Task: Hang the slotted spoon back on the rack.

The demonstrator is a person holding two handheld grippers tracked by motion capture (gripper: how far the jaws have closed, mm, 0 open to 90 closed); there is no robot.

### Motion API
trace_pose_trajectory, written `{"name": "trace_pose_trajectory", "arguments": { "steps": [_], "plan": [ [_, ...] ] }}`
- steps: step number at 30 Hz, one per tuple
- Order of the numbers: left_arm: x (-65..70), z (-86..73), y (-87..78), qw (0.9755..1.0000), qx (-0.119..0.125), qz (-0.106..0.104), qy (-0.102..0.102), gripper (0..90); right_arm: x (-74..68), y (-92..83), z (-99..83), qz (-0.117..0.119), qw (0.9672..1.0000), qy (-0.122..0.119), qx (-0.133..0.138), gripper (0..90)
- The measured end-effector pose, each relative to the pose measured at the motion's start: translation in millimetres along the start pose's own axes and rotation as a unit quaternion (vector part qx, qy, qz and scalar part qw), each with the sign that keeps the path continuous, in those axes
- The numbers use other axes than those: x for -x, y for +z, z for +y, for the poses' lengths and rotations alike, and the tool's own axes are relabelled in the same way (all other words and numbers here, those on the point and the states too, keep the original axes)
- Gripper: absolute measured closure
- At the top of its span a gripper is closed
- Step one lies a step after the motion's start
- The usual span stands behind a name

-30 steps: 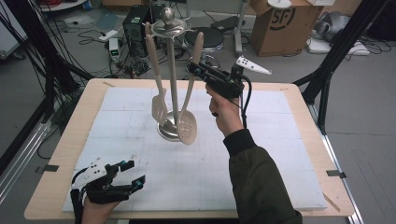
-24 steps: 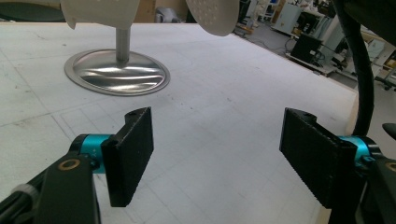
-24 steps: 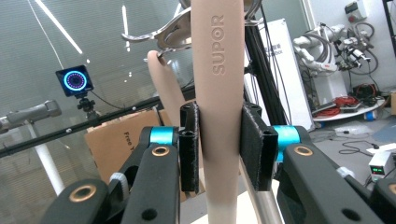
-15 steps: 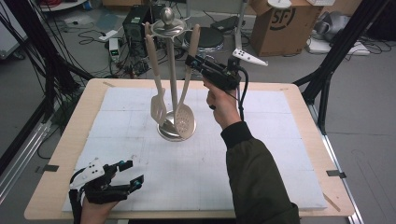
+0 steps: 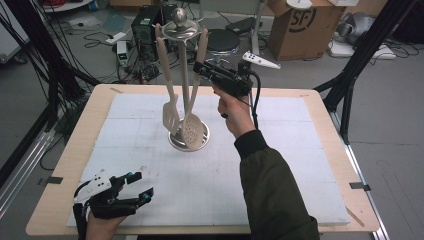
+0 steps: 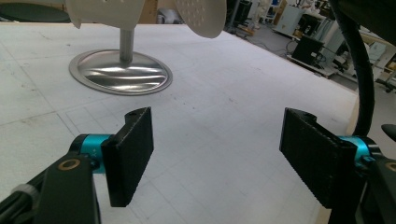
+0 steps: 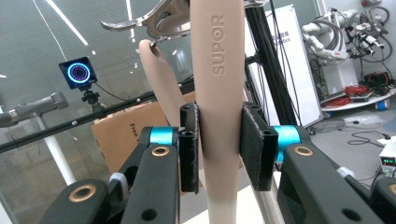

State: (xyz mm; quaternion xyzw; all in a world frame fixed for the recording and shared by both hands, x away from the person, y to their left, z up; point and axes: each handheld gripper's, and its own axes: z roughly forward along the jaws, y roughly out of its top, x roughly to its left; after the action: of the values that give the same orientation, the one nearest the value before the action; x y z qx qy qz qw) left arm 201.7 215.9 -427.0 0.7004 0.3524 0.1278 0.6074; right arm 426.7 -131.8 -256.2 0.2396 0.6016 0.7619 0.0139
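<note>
A steel utensil stand [image 5: 189, 141] rises from a round base mid-table to a ring of hooks [image 5: 179, 31]. A beige slotted spatula [image 5: 170, 114] hangs on its left. My right gripper [image 5: 202, 67] is shut on the handle of a beige perforated skimmer [image 5: 192, 131], high up beside the pole. In the right gripper view both pads clamp the handle marked SUPOR [image 7: 219, 70], its top up among the hooks [image 7: 140, 21]. My left gripper [image 5: 136, 187] rests open at the table's near left corner, its jaws wide apart over bare mat [image 6: 215, 149].
A white mat [image 5: 280, 150] covers the wooden table. The stand's base [image 6: 120, 72] lies ahead of the left gripper, with the skimmer head [image 6: 201, 16] hanging over it. Behind the table are a cardboard box [image 5: 300, 25], a stool and cables on the floor.
The right gripper has shifted slightly left and up with the skimmer, bringing its handle top in under the hook ring and its head closer to the pole. The left gripper has stayed put.
</note>
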Motion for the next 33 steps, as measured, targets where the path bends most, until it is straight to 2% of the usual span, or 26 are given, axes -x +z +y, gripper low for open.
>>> {"name": "trace_pose_trajectory", "arguments": {
  "steps": [4,6,11,13,16,22,25,33],
  "plan": [
    [1.1,0.4,0.1,1.0,0.001,-0.001,0.001,26.5,-0.7,-1.4,0.0,-0.001,1.0,0.009,-0.001,69.8],
    [1.9,0.6,0.2,1.0,0.001,-0.003,0.001,26.5,-1.1,-1.9,0.1,-0.008,1.0,0.005,0.0,67.5],
    [2.4,0.6,0.4,1.0,0.0,-0.001,0.002,26.5,-2.1,-2.2,-0.5,-0.033,0.9994,0.004,-0.008,43.7],
    [2.2,0.5,0.5,1.0,-0.001,-0.001,0.003,26.5,-2.2,-2.8,-1.7,-0.05,0.9986,-0.009,-0.014,37.4],
    [2.2,0.2,0.9,1.0,-0.003,-0.001,0.003,26.5,0.0,-7.5,-4.7,-0.055,0.9984,-0.012,-0.01,35.8],
    [1.4,-0.2,1.3,1.0,-0.004,-0.001,0.003,26.5,4.3,-16.8,-13.3,-0.063,0.9975,-0.009,-0.03,31.1],
    [1.1,-0.7,2.1,1.0,-0.008,0.0,0.003,26.5,2.9,-21.0,-14.0,-0.054,0.9982,-0.007,-0.025,29.3],
    [1.6,-1.4,2.9,0.9999,-0.009,0.003,0.004,26.5,-2.5,-33.1,-18.7,-0.056,0.9974,-0.019,-0.041,23.8]
  ]
}}
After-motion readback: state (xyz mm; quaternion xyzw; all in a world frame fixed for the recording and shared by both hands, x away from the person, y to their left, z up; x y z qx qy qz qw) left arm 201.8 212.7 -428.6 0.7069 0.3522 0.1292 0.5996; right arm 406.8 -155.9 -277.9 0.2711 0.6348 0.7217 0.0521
